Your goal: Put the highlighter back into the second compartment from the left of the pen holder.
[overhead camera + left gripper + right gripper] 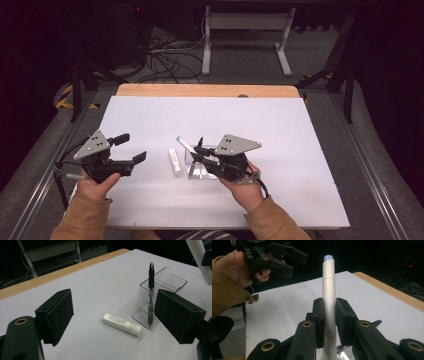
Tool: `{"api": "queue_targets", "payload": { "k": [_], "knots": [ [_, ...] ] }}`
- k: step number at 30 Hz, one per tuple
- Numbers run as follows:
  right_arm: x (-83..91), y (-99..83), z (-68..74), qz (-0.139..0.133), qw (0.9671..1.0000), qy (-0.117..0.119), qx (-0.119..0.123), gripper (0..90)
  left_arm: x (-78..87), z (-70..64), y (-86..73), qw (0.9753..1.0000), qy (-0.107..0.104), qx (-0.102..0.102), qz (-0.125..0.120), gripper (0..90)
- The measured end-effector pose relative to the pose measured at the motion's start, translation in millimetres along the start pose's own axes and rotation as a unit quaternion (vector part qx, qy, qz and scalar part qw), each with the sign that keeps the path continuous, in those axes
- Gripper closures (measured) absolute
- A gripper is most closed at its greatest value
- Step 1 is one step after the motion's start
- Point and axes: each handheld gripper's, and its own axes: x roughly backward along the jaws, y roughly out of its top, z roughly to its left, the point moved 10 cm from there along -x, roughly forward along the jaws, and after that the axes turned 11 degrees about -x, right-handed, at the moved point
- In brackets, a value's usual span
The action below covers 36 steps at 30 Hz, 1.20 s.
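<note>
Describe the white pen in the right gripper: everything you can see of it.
The white pen is a slim, matt, silvery-white cylinder with a seam below its upper section and a pale bluish end cap. The right gripper clamps it between both black pads, about midway along its visible length. In the high view it slants up and to the left above the clear plastic holder, clear of the table. Its lower end is hidden behind the jaws.
</note>
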Motion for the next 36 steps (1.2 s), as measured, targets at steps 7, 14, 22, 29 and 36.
{"api": "queue_targets", "payload": {
  "k": [7,14,22,29,36],
  "knots": [
    [-1.1,2.6,-13.2,-0.027,0.9992,-0.027,-0.012,78.7,-0.9,-0.6,-0.9,1.0000,-0.002,0.002,0.001,16.6],
    [-5.3,5.4,-23.0,-0.048,0.9981,-0.035,-0.018,78.7,-1.9,0.1,-1.2,1.0000,0.000,-0.005,0.004,16.6],
    [-11.2,9.0,-37.0,-0.062,0.9965,-0.049,-0.026,78.7,-2.9,-2.0,-1.7,1.0000,-0.005,0.002,0.005,16.6],
    [-7.8,11.0,-48.5,-0.071,0.9946,-0.065,-0.040,78.7,-2.4,-1.1,-1.5,1.0000,-0.003,0.000,0.004,16.6],
    [-9.8,10.3,-45.5,-0.075,0.9944,-0.064,-0.038,78.7,-2.5,-1.8,-1.5,1.0000,-0.004,0.001,0.005,16.6]
  ]
}}
